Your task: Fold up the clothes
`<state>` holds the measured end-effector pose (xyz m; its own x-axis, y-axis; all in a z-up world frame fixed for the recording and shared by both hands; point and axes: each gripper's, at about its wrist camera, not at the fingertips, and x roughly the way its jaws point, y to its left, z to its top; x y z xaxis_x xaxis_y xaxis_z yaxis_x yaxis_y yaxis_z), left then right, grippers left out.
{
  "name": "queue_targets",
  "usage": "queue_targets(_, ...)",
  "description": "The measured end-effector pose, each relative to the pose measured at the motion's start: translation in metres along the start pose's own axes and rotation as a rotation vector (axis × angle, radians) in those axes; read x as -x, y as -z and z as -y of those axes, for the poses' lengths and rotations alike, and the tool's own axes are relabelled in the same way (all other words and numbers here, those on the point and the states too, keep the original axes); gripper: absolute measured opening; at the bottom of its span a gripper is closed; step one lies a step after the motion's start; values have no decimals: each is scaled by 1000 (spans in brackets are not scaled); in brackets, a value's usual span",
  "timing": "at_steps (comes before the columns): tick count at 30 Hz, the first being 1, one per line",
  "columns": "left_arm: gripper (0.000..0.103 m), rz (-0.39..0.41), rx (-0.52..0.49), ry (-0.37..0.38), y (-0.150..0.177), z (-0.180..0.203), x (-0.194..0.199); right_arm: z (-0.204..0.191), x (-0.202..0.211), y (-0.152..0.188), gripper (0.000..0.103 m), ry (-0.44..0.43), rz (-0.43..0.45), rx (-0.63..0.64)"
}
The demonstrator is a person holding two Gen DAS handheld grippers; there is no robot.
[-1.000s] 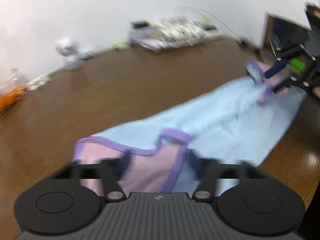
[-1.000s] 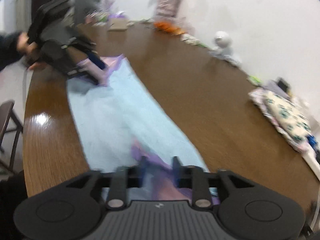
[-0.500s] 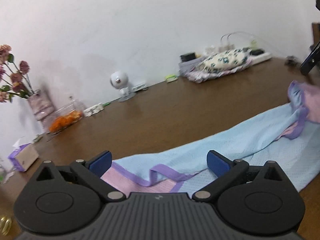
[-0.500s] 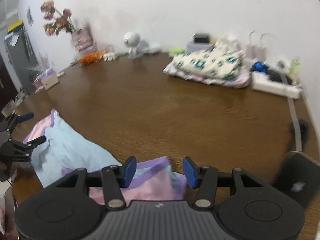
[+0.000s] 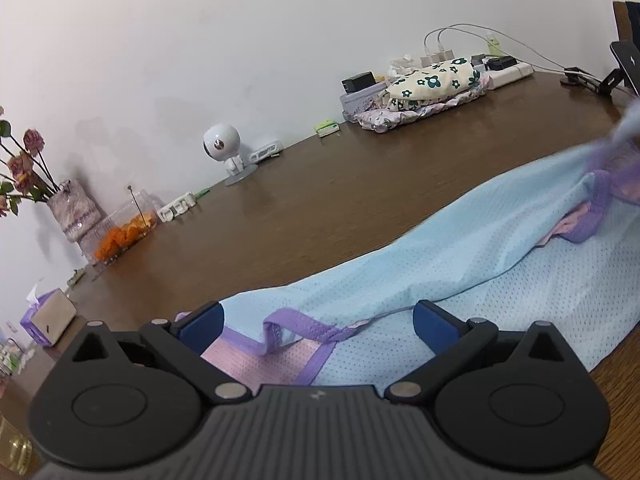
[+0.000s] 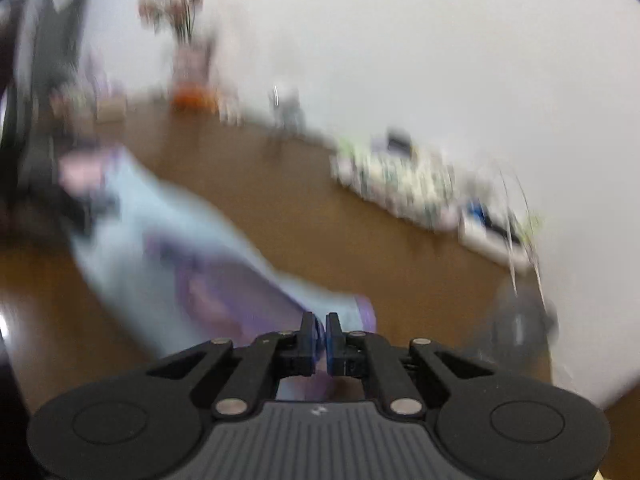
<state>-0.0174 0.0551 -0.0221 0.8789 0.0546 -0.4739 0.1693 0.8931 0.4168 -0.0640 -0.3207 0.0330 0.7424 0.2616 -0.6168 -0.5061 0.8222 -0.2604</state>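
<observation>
Left wrist view: left gripper (image 5: 318, 320), jaws spread wide and released; light-blue garment (image 5: 460, 248) with purple trim lies on brown table (image 5: 320, 188), passing between and beyond the jaws.
Right wrist view, blurred: right gripper (image 6: 321, 330), jaws clenched on garment's purple edge; cloth trails ahead-left.

Left gripper (image 5: 318, 322) spread wide above light-blue garment (image 5: 460, 264) with purple trim, spread across brown table (image 5: 320, 196); folded floral clothes (image 5: 432, 84) stacked by wall.
</observation>
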Motion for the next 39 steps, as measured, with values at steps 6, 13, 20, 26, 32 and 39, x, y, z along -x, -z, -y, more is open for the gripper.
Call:
queue_targets(6, 103, 6, -5, 18, 1, 0, 1, -3, 16, 0, 50, 19, 15, -105)
queue_targets(13, 103, -6, 27, 78, 0, -8, -1, -37, -19, -54, 47, -249, 159, -154)
queue_targets(20, 103, -36, 96, 136, 1, -20, -8, -90, -86, -88, 3, -162, 62, 36)
queue_targets(26, 103, -42, 104, 156, 0, -23, -8, -128, -45, -61, 11, -113, 170, 258)
queue_targets(32, 103, -50, 120, 170, 0, -26, -10, -97, -57, -77, 63, -231, 99, 57)
queue_targets(39, 103, -51, 120, 170, -1, -26, -10, -106, -76, -78, 5, -204, 34, 150)
